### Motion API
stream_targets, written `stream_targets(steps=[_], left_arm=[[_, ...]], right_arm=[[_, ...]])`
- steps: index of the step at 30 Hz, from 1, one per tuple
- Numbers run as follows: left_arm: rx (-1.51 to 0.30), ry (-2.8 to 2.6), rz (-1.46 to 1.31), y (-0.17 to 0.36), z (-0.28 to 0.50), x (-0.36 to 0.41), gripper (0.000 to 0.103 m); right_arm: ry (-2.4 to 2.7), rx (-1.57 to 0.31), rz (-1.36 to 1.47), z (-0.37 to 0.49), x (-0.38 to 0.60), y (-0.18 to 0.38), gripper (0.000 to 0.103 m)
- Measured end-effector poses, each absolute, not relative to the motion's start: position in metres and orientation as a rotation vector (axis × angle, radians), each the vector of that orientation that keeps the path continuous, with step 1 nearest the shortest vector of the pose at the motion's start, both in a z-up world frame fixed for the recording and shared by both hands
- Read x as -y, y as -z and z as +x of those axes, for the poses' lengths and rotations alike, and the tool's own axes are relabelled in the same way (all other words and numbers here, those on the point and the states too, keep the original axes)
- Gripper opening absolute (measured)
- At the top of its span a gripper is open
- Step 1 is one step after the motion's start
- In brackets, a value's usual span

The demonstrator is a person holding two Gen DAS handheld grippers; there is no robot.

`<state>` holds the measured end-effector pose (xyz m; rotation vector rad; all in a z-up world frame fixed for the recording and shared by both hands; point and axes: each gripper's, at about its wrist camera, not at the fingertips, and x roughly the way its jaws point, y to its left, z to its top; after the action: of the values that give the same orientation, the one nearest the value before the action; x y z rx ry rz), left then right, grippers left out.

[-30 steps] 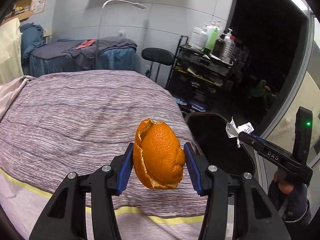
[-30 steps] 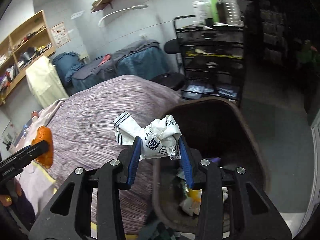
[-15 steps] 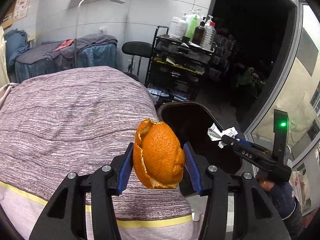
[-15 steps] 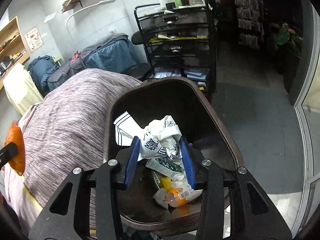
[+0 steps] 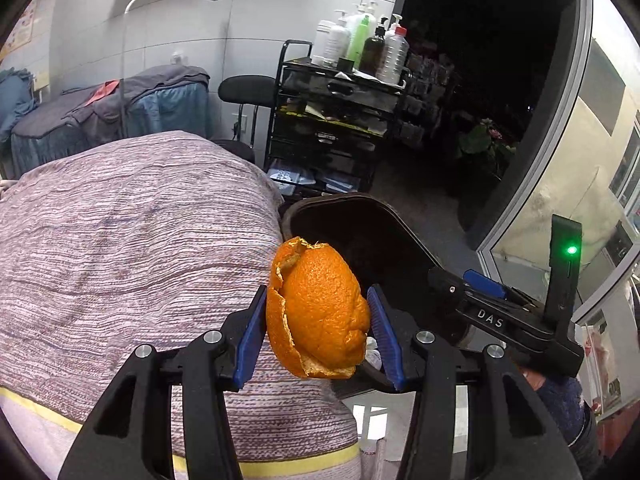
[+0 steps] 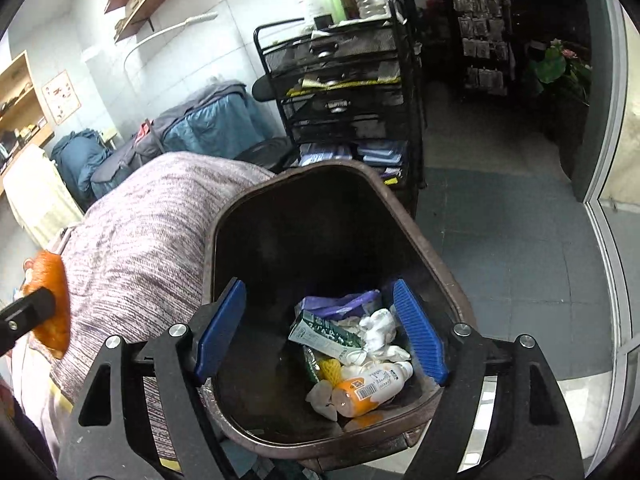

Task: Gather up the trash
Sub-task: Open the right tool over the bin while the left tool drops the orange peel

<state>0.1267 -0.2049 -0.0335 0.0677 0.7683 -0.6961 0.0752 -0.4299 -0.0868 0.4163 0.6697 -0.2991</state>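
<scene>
Left tongs point(image 5: 318, 336) around torn, dimpled orange peel point(image 5: 318, 312), curled hollow.

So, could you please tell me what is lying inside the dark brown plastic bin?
Inside the dark brown plastic bin: a green-and-white carton, crumpled white paper, a purple wrapper and an orange-labelled bottle. Anything beneath that pile is covered.

The bin point(image 6: 420, 240) mouth gapes unobstructed; bed point(image 6: 140, 232) crowds its left rim.
</scene>
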Motion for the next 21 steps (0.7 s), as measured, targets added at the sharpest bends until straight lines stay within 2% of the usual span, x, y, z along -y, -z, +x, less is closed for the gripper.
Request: stream_targets(steps=[21], left_arm=[[-0.842,0.826,0.216,0.050,0.138,0.296,0.049]], right_arm=[[0.457,-0.582,0.491,0.035,0.479,0.076,0.077]])
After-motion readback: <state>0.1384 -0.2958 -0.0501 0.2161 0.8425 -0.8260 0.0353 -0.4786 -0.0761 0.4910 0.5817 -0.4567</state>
